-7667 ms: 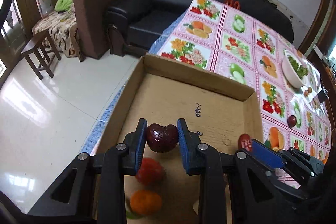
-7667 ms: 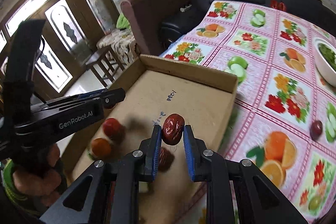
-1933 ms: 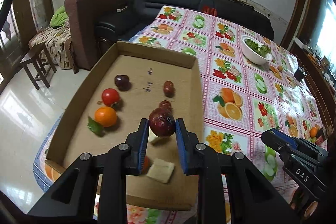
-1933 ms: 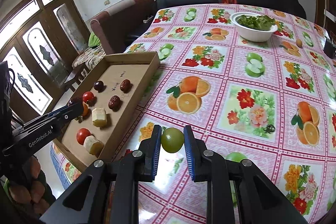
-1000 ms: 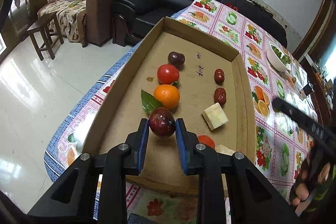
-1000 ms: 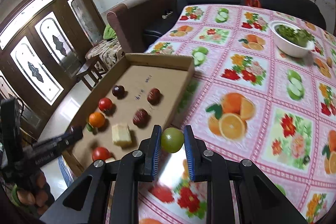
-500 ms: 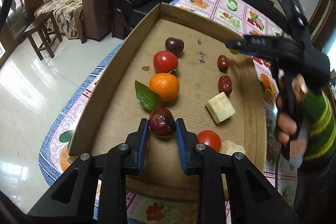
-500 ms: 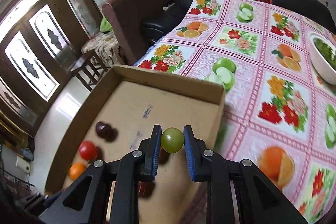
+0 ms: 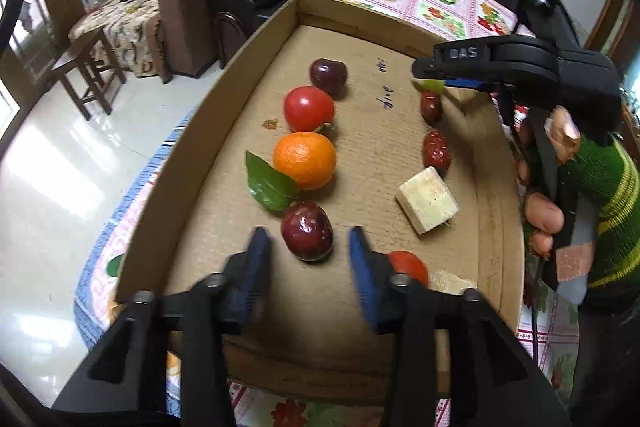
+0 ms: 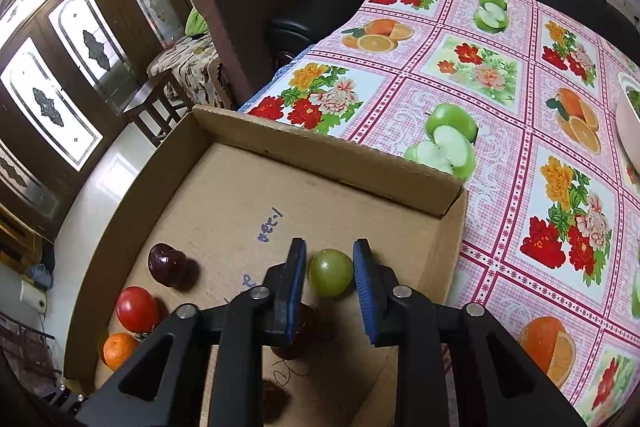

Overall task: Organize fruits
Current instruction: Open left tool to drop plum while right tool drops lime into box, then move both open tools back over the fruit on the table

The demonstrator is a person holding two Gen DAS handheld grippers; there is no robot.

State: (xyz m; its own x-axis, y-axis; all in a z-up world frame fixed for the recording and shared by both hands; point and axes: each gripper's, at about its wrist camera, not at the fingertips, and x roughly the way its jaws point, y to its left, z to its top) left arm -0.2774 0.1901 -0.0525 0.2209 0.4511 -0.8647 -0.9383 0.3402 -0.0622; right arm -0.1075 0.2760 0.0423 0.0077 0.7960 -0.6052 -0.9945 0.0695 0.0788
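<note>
My left gripper (image 9: 309,261) hangs low over the near end of the cardboard box (image 9: 492,211). Its jaws are opening, and the dark red plum (image 9: 307,231) lies on the box floor between them, touching neither pad. My right gripper (image 10: 330,277) is over the far right part of the box (image 10: 320,151), and its jaws are opening too. The small green fruit (image 10: 330,271) sits between the blue pads with a thin gap on each side. In the left wrist view the right gripper (image 9: 426,83) shows the green fruit (image 9: 431,85) at its tip.
The box also holds a dark cherry (image 9: 328,77), a tomato (image 9: 308,108), an orange (image 9: 304,159) with a leaf, two red dates (image 9: 437,153), a pale cube (image 9: 427,199) and a second tomato (image 9: 408,265). The box stands on a fruit-print tablecloth (image 10: 480,75); a white bowl (image 10: 628,131) is far right.
My left jaws have spread off the plum, which now rests on the box floor. My right gripper has moved further over the box and loosened around the green fruit.
</note>
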